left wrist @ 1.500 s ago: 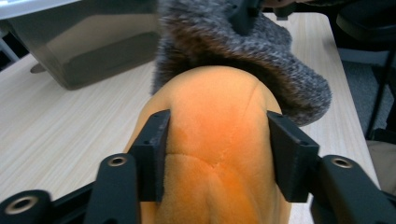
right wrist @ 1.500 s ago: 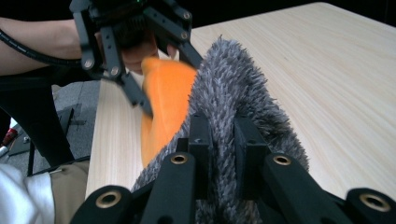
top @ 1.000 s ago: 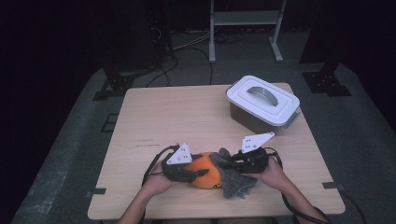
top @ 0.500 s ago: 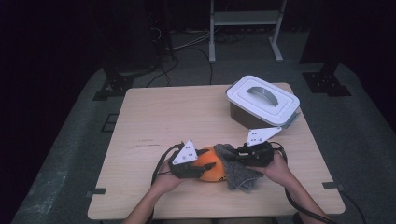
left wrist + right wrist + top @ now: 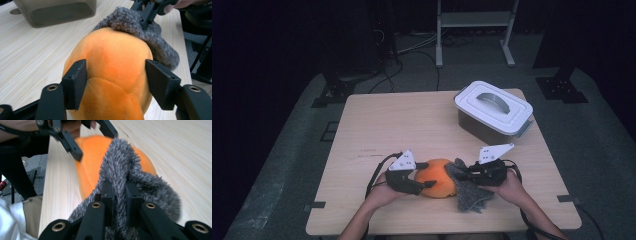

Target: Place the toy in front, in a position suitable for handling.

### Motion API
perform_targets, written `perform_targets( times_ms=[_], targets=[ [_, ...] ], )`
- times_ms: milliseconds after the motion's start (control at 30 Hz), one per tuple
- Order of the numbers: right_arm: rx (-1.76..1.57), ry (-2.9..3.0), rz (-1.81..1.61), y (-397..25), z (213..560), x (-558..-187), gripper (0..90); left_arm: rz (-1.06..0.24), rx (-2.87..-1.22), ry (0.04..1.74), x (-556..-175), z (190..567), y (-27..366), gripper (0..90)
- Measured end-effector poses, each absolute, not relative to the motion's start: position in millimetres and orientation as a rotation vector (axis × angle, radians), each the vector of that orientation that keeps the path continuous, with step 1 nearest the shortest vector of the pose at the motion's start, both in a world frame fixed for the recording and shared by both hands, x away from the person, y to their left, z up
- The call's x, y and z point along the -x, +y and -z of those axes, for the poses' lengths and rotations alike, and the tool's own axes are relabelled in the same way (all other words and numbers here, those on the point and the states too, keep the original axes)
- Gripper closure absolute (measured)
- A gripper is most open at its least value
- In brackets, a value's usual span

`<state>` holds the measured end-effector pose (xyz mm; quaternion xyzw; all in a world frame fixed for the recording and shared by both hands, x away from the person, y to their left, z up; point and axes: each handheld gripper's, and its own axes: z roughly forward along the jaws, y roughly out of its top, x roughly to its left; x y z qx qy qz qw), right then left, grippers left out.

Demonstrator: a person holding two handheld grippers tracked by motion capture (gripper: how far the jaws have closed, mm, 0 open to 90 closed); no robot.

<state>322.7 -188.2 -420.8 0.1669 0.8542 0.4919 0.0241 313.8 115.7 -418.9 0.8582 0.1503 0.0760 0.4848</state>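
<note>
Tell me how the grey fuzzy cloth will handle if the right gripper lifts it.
The grey fuzzy cloth probably hangs floppy: it already bunches and folds where the right gripper pinches it. It looks light, draping over the orange plush without denting it. Its shaggy pile likely resists slipping.

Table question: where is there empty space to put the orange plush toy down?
The light wooden table is bare across its left half and far middle, left of the white-lidded grey plastic box. The near edge is crowded: both grippers, the round orange plush toy and the fuzzy grey cloth cluster there.
</note>
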Motion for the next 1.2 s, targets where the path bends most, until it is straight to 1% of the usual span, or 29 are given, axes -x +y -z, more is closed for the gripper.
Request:
perform_targets(
  times_ms=[133,300,367,433,500,567,633,700,800,867,1000,1200],
  targets=[
    [-0.529,2.634,-1.464,-196.8,417.9,-322.5,79.0,-0.185,-2.093,0.332,-312.6,420.5,114.4,38.9],
    [-0.471,2.603,-1.510,-181.8,402.0,-324.9,79.1,-0.186,-2.114,0.291,-310.2,420.2,113.3,38.9],
    [-0.451,2.613,-1.508,-172.4,402.5,-326.6,79.1,-0.170,-2.121,0.309,-311.4,417.4,115.5,34.8],
    [-0.447,2.622,-1.518,-166.9,407.3,-327.5,79.1,-0.123,-2.098,0.362,-313.9,412.9,118.1,25.8],
    [-0.441,2.630,-1.529,-164.6,410.1,-326.3,79.1,-0.099,-2.085,0.405,-316.2,410.3,119.1,18.9],
    [-0.428,2.636,-1.526,-164.3,410.7,-323.6,79.1,-0.093,-2.106,0.417,-318.1,411.9,118.8,18.2],
    [-0.422,2.639,-1.512,-165.9,411.1,-321.9,79.1,-0.062,-2.123,0.430,-320.0,416.2,118.6,20.0],
    [-0.437,2.639,-1.518,-170.1,413.4,-321.4,79.1,-0.080,-2.138,0.410,-318.9,418.4,117.8,25.6],
    [-0.476,2.647,-1.507,-181.4,419.7,-322.0,79.0,-0.095,-2.155,0.380,-317.2,419.5,117.5,29.7],
    [-0.524,2.650,-1.481,-191.3,425.7,-323.3,78.9,-0.082,-2.151,0.372,-318.1,422.2,119.5,32.1],
    [-0.583,2.647,-1.457,-202.8,430.1,-322.8,78.9,-0.072,-2.146,0.375,-317.7,423.2,121.2,32.9],
    [-0.457,2.614,-1.554,-179.4,410.1,-316.1,78.9,-0.083,-2.150,0.373,-316.3,422.5,118.5,32.3]
  ],
)
